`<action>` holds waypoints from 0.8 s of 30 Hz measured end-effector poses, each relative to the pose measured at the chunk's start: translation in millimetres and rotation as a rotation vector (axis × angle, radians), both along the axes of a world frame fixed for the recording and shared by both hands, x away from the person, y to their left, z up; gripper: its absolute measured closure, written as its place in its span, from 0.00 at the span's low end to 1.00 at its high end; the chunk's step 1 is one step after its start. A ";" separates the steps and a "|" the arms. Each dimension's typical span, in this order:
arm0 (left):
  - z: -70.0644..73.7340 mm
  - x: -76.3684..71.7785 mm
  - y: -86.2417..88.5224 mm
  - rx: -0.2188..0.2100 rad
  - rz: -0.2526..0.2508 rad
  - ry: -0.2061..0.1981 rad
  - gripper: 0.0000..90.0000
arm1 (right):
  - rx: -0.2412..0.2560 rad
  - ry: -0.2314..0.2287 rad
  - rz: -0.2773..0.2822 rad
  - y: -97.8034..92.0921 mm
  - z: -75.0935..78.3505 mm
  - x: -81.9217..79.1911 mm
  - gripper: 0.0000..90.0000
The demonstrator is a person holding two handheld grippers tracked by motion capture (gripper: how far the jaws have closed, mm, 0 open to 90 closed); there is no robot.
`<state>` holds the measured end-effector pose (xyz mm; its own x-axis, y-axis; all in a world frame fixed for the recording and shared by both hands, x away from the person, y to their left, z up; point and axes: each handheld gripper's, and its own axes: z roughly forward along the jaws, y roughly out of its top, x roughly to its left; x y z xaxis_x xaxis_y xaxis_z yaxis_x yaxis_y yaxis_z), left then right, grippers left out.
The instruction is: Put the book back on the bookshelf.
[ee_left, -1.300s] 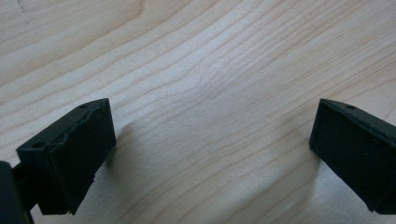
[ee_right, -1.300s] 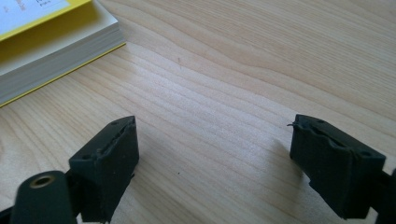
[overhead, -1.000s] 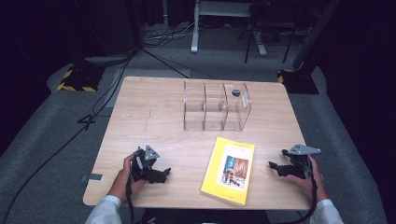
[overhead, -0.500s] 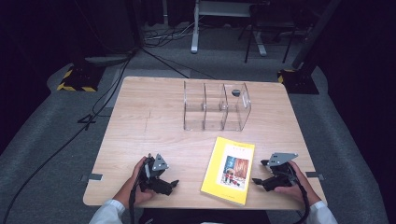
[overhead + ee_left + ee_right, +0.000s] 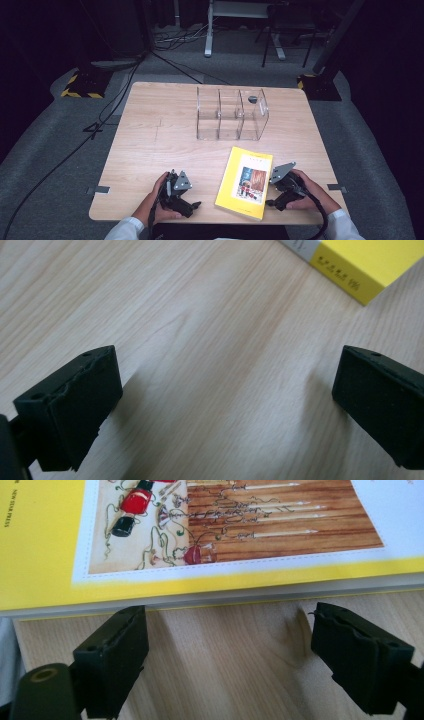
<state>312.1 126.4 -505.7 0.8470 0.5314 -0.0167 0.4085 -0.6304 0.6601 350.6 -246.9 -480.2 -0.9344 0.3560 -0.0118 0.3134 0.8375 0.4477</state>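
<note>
The book [image 5: 245, 182] lay flat on the worktop [image 5: 160, 140], near its front edge and well short of the clear rack [image 5: 231, 114] behind it. The right tongs [image 5: 273, 203] were released, jaws spread along the book's right edge, just beside it and low to the wood [image 5: 220, 640]. The likely trouble was that a flat book gives little to bite: the jaws could skid over the cover or shove the book left instead of lifting it (the edge sat tight on the wood). The left tongs [image 5: 195, 205] were also released, left of the book and holding nothing [image 5: 225, 390], so a shove would go unchecked. Against a second earlier, both tongs had drawn inward toward the book, the right one from well apart to its edge; the book itself had not shifted.
</note>
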 end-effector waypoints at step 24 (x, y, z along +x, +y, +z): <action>0.0 1.7 -36.5 -0.003 -0.031 -0.002 0.01 | 0.048 -0.015 0.041 1.7 -1.6 -12.3 0.21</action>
<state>313.8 89.9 -505.7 0.8631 0.5048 -0.0163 0.3874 -0.6410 0.6626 338.3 -245.2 -481.8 -0.9480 0.3180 -0.0102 0.2721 0.8270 0.4919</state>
